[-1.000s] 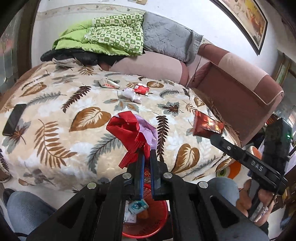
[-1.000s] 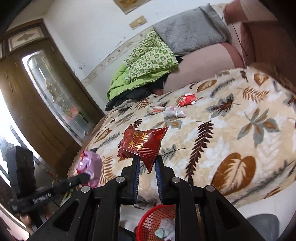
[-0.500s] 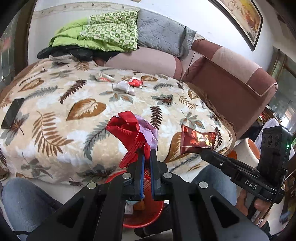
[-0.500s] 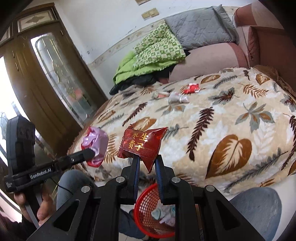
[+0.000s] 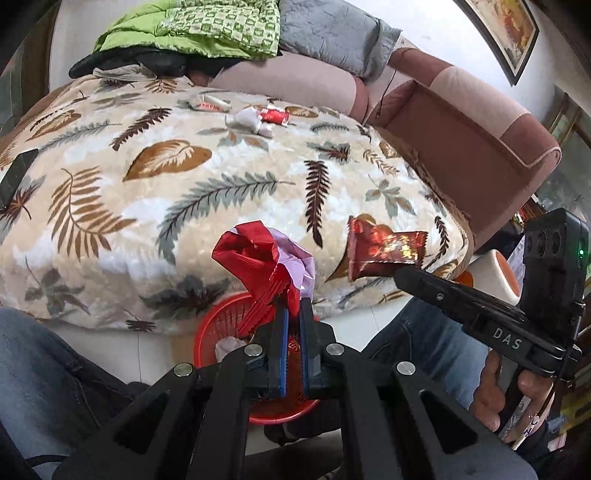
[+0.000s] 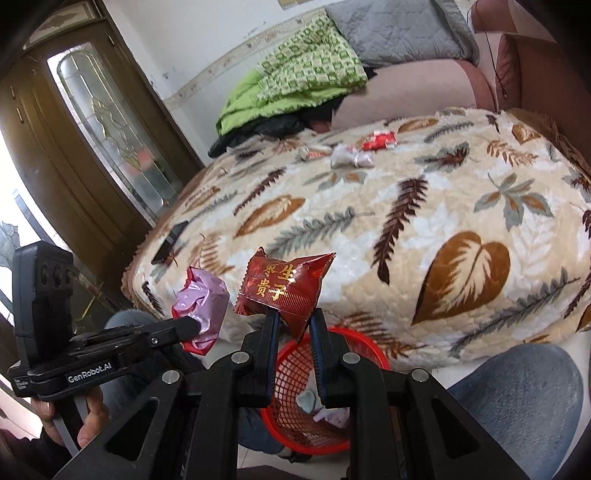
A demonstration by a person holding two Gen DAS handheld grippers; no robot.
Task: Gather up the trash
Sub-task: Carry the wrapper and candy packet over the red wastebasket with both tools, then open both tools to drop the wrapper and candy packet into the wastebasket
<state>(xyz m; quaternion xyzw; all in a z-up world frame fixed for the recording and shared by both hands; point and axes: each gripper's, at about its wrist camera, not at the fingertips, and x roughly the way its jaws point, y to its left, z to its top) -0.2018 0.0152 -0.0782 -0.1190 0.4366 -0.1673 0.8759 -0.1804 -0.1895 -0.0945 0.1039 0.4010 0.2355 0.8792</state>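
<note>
Left wrist view: the left gripper (image 5: 290,314) is clamped tight on a crumpled red-and-pink wrapper (image 5: 264,258) above the red basket (image 5: 210,332) (on the floor by the blanket's near edge). Right wrist view: the right gripper (image 6: 293,325) pinches a dark red snack packet (image 6: 284,286) over that basket.

The left gripper's fingers (image 5: 291,328) cover the middle of the red mesh basket (image 5: 210,325), so most of what lies in it cannot be made out. From the right wrist, the pale scraps (image 6: 325,410) in the basket are too blurred to name. The dark flat object (image 5: 16,173) on the leaf-print blanket (image 5: 147,206) is cut off by the picture's left edge. The far wrappers (image 6: 347,151) are too small to read. The framed picture (image 5: 506,33) is clipped at the upper right.
</note>
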